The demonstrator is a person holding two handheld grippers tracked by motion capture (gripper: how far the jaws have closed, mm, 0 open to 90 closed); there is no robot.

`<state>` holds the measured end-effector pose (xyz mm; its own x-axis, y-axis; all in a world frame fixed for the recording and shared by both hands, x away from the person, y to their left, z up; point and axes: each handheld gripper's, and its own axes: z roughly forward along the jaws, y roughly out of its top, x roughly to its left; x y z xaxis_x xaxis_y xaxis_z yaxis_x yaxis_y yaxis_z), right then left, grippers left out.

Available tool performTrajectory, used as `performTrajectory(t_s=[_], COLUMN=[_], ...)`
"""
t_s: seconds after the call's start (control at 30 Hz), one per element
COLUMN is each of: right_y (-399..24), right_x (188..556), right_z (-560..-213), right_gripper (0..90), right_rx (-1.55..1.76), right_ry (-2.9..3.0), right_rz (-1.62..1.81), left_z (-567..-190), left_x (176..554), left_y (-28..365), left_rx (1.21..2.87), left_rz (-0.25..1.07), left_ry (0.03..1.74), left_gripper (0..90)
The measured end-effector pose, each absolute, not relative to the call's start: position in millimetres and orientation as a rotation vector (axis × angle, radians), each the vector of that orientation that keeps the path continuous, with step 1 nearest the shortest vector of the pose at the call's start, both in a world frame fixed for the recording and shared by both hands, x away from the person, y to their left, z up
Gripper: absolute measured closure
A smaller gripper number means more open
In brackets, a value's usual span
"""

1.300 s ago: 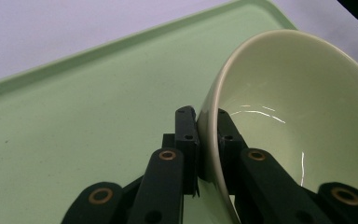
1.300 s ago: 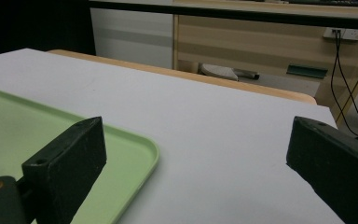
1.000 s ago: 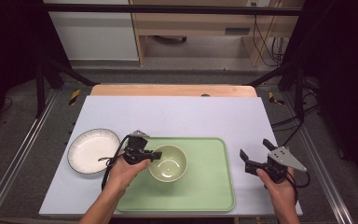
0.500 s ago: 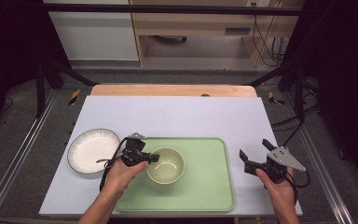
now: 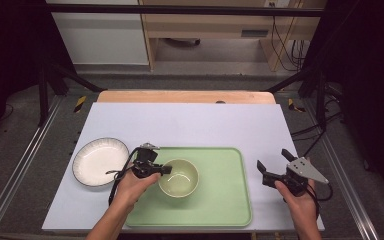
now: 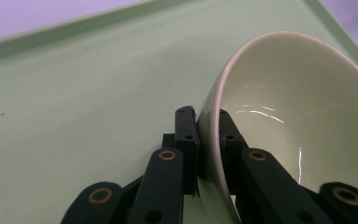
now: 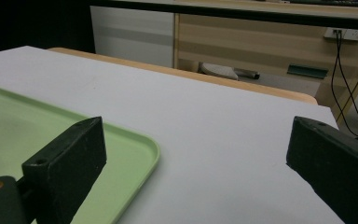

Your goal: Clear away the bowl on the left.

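Pale green bowl (image 5: 178,177): upright on green tray (image 5: 220,200), left half, on the counter (image 5: 190,122). Left gripper (image 5: 161,170): jaws clamped on bowl's near-left rim, one inside, one outside. Right gripper (image 5: 272,167): jaws wide apart, holding nothing, just right of tray. White plate (image 5: 100,161): left of tray.

A white-topped table (image 5: 190,122) (wooden far edge) carries a green tray (image 5: 220,200) and a white plate (image 5: 97,161).

- My table (image 5: 190,125): pale lilac top, wooden far edge.
- Grey floor (image 5: 215,55) beyond it.
- White cabinet (image 5: 100,30) beside wooden desk (image 5: 215,22), cables (image 5: 285,42) hanging, dark sides.
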<state>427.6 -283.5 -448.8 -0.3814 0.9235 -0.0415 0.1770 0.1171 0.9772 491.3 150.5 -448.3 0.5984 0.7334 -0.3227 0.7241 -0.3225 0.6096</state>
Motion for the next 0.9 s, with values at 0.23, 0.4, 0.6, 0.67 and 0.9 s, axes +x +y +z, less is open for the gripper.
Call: performTrajectory(t_s=[0.23, 0.4, 0.6, 0.67, 0.9], right_y=[-282, -281, -281, -281, -280], right_x=[428, 428, 428, 428, 427], right_z=[-449, -450, -450, -450, -450], right_gripper=[5.1, 5.1, 5.1, 5.1, 5.0], right_rx=[1.084, 1.084, 1.082, 1.075, 1.073], right_ry=[1.688, 1.691, 1.694, 1.697, 1.699], right_rz=[1.319, 1.318, 1.320, 1.314, 1.312], left_z=[-450, -452, -455, -454, -443], left_x=[493, 493, 491, 490, 486], left_y=[151, 153, 156, 158, 168], left_rx=[2.073, 2.053, 2.051, 2.029, 1.958], left_rz=[-0.009, -0.018, 0.020, 0.044, 0.179], left_ry=[1.175, 1.174, 1.143, 1.130, 1.036], left_gripper=[82.7, 81.2, 68.0, 59.3, 33.3])
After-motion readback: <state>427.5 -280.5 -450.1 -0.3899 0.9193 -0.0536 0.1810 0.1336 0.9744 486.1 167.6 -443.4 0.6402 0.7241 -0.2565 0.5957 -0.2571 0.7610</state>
